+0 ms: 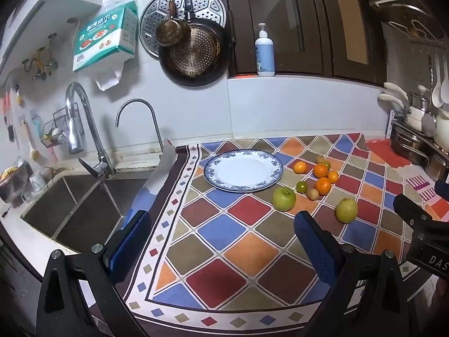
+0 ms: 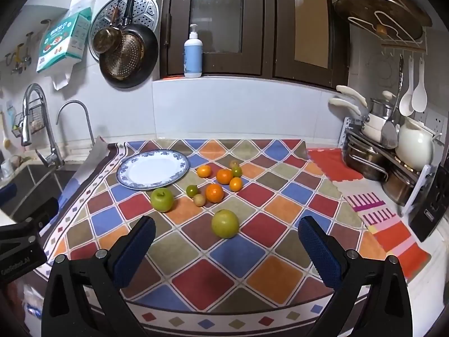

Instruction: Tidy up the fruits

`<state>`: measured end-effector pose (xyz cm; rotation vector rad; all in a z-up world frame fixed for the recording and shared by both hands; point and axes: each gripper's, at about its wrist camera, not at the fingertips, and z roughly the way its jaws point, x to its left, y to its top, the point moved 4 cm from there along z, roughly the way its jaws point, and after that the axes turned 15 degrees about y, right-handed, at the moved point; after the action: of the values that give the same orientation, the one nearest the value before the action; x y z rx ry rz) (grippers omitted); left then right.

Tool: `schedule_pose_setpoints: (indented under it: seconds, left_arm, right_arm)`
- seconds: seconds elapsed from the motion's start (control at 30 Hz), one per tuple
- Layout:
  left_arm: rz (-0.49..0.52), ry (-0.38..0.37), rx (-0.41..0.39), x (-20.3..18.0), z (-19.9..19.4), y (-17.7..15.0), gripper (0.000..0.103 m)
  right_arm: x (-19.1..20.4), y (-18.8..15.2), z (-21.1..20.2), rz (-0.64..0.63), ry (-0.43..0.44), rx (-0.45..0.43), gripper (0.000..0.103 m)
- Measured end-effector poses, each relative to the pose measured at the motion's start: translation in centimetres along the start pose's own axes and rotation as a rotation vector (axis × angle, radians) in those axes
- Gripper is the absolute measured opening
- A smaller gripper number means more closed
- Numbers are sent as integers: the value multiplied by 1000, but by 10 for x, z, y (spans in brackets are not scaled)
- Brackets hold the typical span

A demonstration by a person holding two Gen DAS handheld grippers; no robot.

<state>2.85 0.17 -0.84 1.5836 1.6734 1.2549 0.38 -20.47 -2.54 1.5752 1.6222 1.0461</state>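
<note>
Currently, the sink lies past the worktop's left edge. Next comes the blue-rimmed plate, bare, toward the worktop's back left. Just right of it sit the small oranges in a loose cluster, with one green apple near the plate's front rim and another green apple nearer the front edge. Both the left gripper and right gripper hover with fingers released wide, grasping nothing.
</note>
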Motion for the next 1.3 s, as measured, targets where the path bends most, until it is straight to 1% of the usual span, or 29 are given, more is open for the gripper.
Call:
schedule_pose_setpoints:
  seconds: [0.23,0.57,0.73,1.3]
  left_arm:
    - [0,-14,1,0,3,1,103]
    - [2,-24,-15,1,1,5,103]
    - [4,-42,-17,0,0,6,103]
    - [9,-49,-20,0,-1,8,103]
  right_arm:
    - [0,5,-1,0,-11,-13,102]
    - [1,6,-2,8,1,-25,102]
    - [0,8,-2,7,4,-29,102]
    - [4,6,-2,9,17,-31,102]
